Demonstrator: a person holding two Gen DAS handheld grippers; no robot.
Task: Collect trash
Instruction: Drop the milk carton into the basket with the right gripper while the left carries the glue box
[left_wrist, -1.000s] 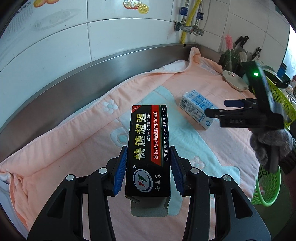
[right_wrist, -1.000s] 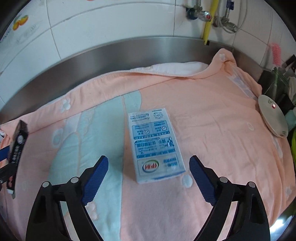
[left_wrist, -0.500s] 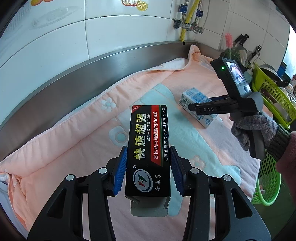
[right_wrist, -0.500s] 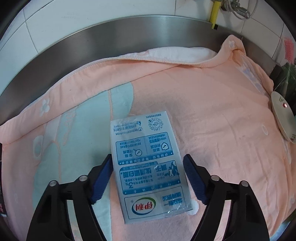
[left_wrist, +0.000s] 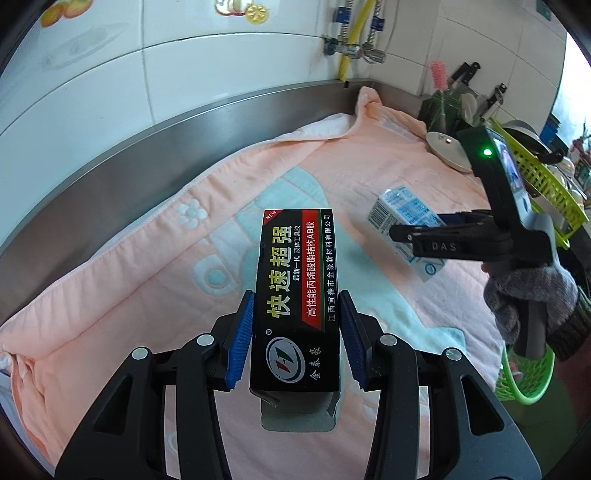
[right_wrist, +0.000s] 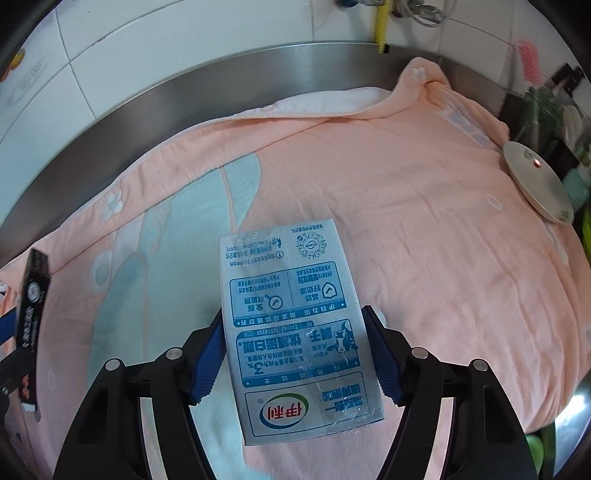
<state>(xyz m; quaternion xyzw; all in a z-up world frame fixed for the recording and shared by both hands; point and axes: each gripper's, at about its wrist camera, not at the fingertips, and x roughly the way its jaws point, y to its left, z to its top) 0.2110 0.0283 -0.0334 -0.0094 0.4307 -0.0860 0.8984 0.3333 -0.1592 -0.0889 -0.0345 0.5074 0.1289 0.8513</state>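
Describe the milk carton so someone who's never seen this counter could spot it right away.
Find the pink towel spread over the steel counter below the tiled wall. The milk carton lies flat on it near the middle, between the closing jaws of the right gripper. It is white with blue print and a red-and-green oval logo, unlike the black glue box held in the left gripper.

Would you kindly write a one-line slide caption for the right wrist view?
Right gripper closing its jaws around a blue-and-white milk carton lying on a peach towel.
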